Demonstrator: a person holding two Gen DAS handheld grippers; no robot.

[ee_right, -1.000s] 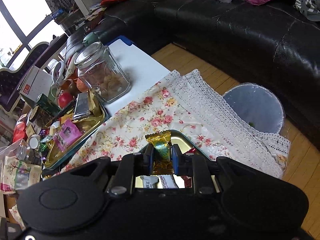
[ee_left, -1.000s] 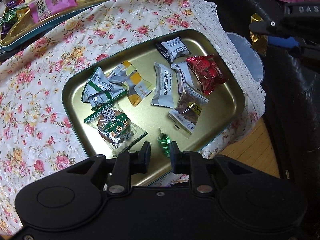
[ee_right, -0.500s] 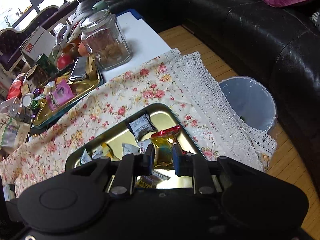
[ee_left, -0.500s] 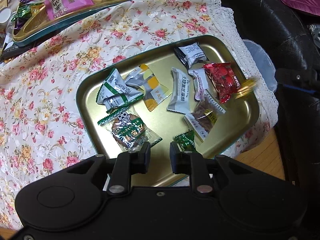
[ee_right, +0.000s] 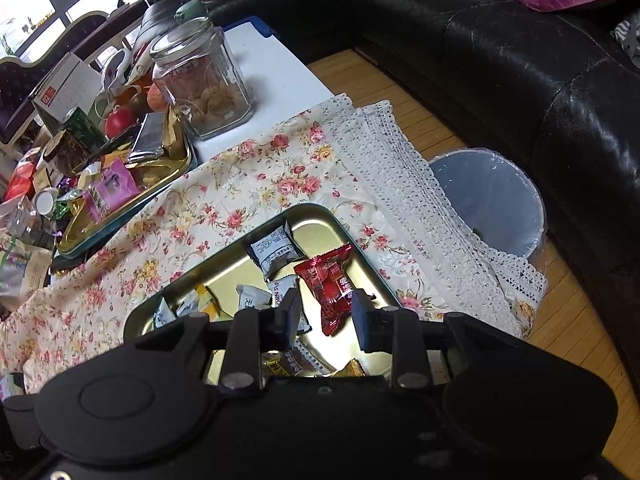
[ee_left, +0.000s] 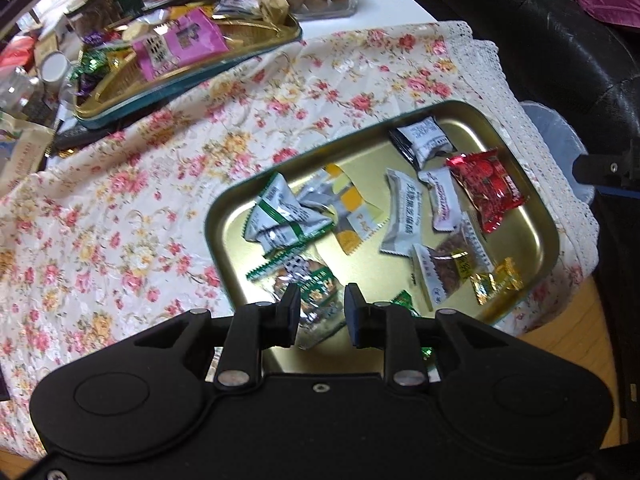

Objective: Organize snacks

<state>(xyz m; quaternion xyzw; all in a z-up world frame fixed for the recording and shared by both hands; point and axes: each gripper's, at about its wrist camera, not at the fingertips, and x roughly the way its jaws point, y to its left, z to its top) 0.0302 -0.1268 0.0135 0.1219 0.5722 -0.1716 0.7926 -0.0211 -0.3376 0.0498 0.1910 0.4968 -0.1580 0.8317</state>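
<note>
The right gripper [ee_right: 325,312] is now gaping empty; its gold candy [ee_left: 496,280] is lying in the tray [ee_left: 548,236]. The left gripper [ee_left: 320,308] is hovering open, holding nothing.

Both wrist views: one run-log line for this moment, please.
left gripper: open, empty | right gripper: open, empty | gold candy: in gold tray

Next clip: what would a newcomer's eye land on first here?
Probably the gold tray at the near corner of the floral tablecloth, strewn with wrapped snacks; the red packet near its right edge stands out most. Behind it sits a second, fuller tray with a pink packet, and a glass jar on the bare white tabletop.
</note>
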